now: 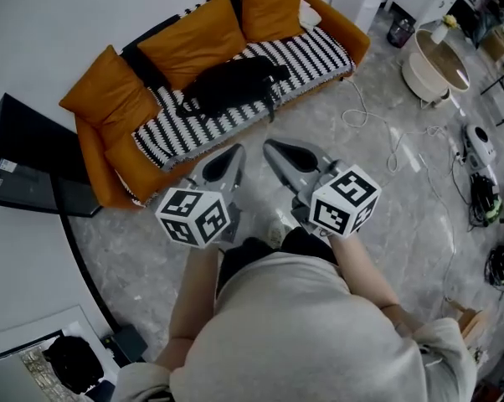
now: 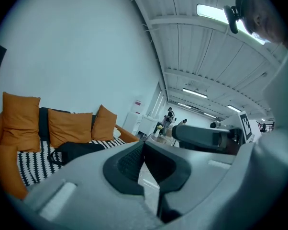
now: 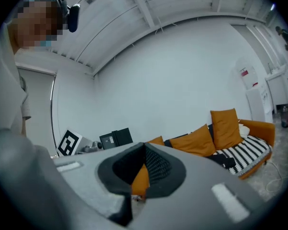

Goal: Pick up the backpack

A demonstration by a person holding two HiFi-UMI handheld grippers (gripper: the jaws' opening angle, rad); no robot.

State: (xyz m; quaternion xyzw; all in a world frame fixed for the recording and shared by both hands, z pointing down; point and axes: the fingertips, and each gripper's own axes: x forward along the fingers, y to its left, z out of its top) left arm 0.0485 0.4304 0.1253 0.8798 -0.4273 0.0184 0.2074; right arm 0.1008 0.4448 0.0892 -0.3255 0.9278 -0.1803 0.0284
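**Left.** My left tongs [image 1: 232, 154] are closed with nothing between them and point toward the sofa [image 1: 95, 162]. A dark panel [image 1: 22, 162] stands against the wall just beyond the sofa's left arm.

**Centre.** The backpack [image 1: 235, 84] lies flat on the striped seat, about midway between the sofa's two arms. It sits close under the back cushions [image 1: 193, 40], and a strap trails toward the front edge. It is well apart from both tongs, so I judge the step in hand to be the approach, with no grasp begun.

**Right.** My right tongs [image 1: 274, 149] are likewise shut and empty, just beside the left pair.

**Next move.** I must close on the sofa's front edge, open the tongs, and take a strap or handle, since the soft body would probably sag.

**Room.** The floor [image 1: 378, 216] before the front edge is open. To the right a white cable [image 1: 390, 136] loops near the sofa's right arm, and a round tub [image 1: 436, 65] stands beyond it.
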